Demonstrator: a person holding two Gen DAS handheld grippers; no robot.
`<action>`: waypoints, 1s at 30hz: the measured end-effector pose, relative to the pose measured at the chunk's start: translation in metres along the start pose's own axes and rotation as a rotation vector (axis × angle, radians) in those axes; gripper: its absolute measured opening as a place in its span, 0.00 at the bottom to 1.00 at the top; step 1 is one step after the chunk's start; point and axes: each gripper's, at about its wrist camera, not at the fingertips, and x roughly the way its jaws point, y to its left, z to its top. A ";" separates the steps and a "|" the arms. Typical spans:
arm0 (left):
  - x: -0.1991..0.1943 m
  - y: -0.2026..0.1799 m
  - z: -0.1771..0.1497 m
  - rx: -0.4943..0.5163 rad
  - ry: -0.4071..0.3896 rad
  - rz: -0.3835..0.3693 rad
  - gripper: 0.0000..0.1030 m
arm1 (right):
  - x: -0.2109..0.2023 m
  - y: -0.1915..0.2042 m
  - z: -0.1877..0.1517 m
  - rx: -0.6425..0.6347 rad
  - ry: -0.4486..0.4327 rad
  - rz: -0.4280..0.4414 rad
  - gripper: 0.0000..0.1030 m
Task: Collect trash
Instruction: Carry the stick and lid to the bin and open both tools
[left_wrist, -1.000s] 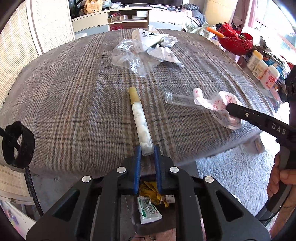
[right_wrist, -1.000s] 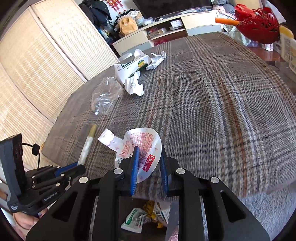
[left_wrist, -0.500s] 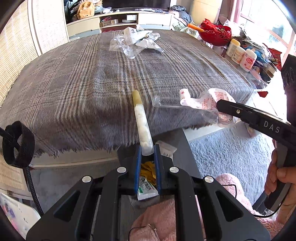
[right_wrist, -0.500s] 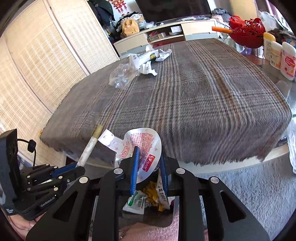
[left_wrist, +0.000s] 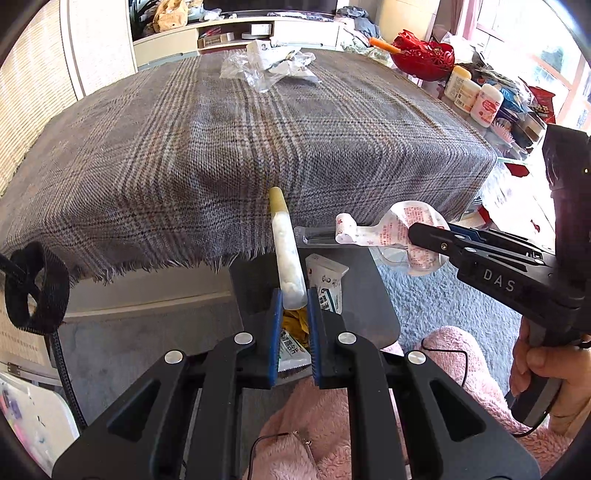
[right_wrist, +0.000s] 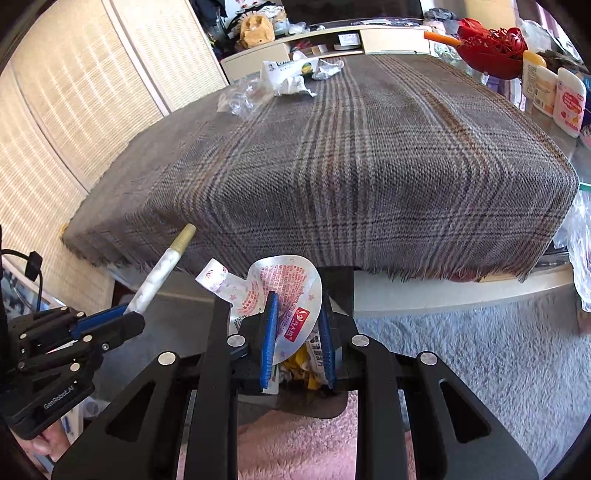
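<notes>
My left gripper (left_wrist: 294, 299) is shut on a clear tube of white cotton with a yellow cap (left_wrist: 285, 247), which sticks forward past the plaid cloth's fringe. My right gripper (right_wrist: 297, 312) is shut on a crumpled white wrapper with red print (right_wrist: 284, 288); the wrapper (left_wrist: 402, 229) also shows at the right gripper's tip in the left wrist view. Both grippers hang over a dark bin (left_wrist: 369, 295) holding yellow and white wrappers (right_wrist: 306, 363). More trash, a clear bag and a white box (left_wrist: 269, 64), lies at the table's far side.
The plaid cloth (left_wrist: 221, 147) covers the table. A red basket (left_wrist: 424, 55) and white bottles (left_wrist: 476, 99) stand at the right. A grey-blue rug (right_wrist: 480, 350) lies below right, pink fleece (left_wrist: 317, 424) just under the grippers. Woven screens (right_wrist: 74, 110) stand left.
Both grippers have drawn back off the table with their items and now hang past its near edge over the bin. Neither grip has altered.
</notes>
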 end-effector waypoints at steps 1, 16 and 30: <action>0.002 0.000 -0.002 0.001 0.005 -0.001 0.11 | 0.003 -0.001 -0.002 0.003 0.007 -0.003 0.22; 0.068 0.010 -0.025 -0.036 0.174 -0.027 0.11 | 0.053 -0.006 -0.022 0.032 0.137 -0.040 0.22; 0.104 0.020 -0.027 -0.078 0.245 -0.010 0.13 | 0.082 -0.014 -0.027 0.091 0.214 -0.035 0.25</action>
